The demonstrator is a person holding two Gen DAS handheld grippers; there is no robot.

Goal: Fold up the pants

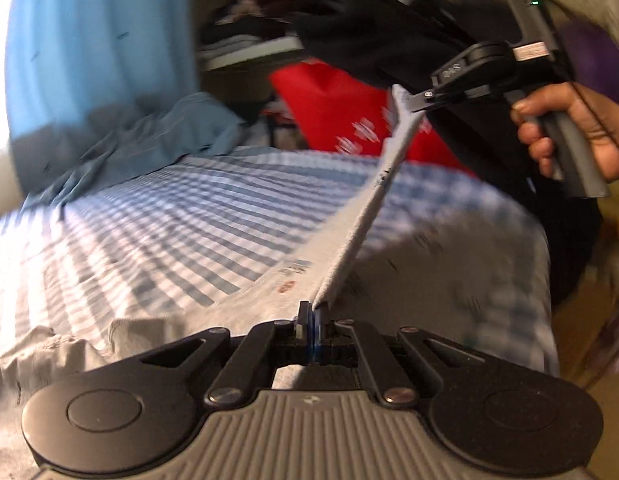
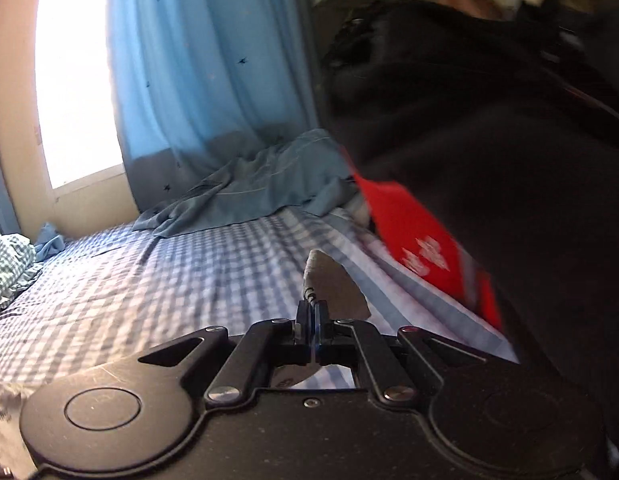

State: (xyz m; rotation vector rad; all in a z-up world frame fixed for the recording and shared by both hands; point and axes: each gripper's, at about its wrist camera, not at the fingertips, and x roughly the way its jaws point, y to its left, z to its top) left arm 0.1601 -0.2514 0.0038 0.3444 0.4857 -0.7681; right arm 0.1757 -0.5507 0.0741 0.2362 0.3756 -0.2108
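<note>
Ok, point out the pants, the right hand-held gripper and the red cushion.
pants (image 1: 361,224), left wrist view, taut grey edge.
right hand-held gripper (image 1: 409,106), left wrist view, fingertips.
red cushion (image 2: 413,224), right wrist view, red face.

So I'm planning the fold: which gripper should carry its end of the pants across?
Probably the right gripper: it holds its end of the pants raised above the checked bed sheet, free to swing. The left gripper pinches the low end, better as the anchor.

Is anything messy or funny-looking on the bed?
Yes. A blue sheet lies crumpled in a heap at the far end of the checked bed, under the curtain. The grey pants aren't odd: both hand-held grippers are holding them up.
</note>
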